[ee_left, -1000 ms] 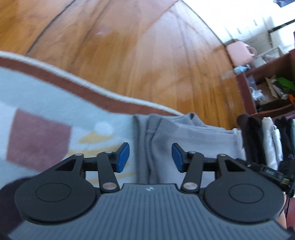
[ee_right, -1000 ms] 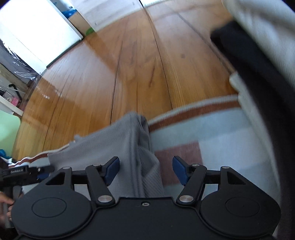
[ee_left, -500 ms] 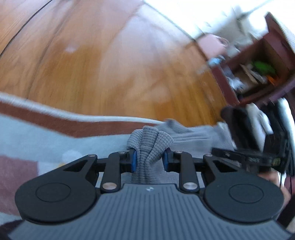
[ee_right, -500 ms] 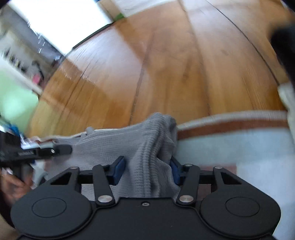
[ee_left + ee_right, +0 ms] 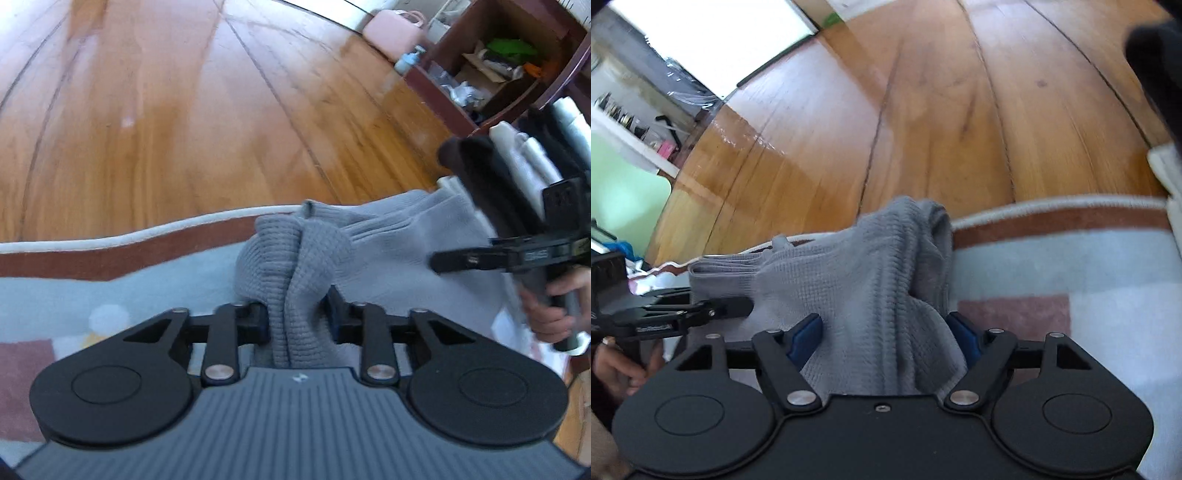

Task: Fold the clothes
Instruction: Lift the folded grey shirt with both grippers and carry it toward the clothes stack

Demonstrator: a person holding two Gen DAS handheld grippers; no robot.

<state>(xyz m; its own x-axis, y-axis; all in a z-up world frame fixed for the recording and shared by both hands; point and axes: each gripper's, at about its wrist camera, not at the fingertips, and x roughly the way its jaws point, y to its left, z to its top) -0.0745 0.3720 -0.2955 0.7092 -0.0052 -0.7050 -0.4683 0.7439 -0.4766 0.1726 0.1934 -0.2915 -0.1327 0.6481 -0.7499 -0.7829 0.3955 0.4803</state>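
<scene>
Two claws grip one grey garment [image 5: 388,240], one at each end. The left claw [image 5: 297,319] is clenched on a bunched fold that rises between its fingers; the right claw [image 5: 882,332] clamps a thicker bunch, its blue pads [image 5: 805,332] pressed to the cloth. The garment stretches sideways from claw to claw, its long axis across the rug [image 5: 1071,266], ahead of which lies the wooden floor [image 5: 184,110]. One stack of folded clothes [image 5: 517,162] stands right of the left claw.
</scene>
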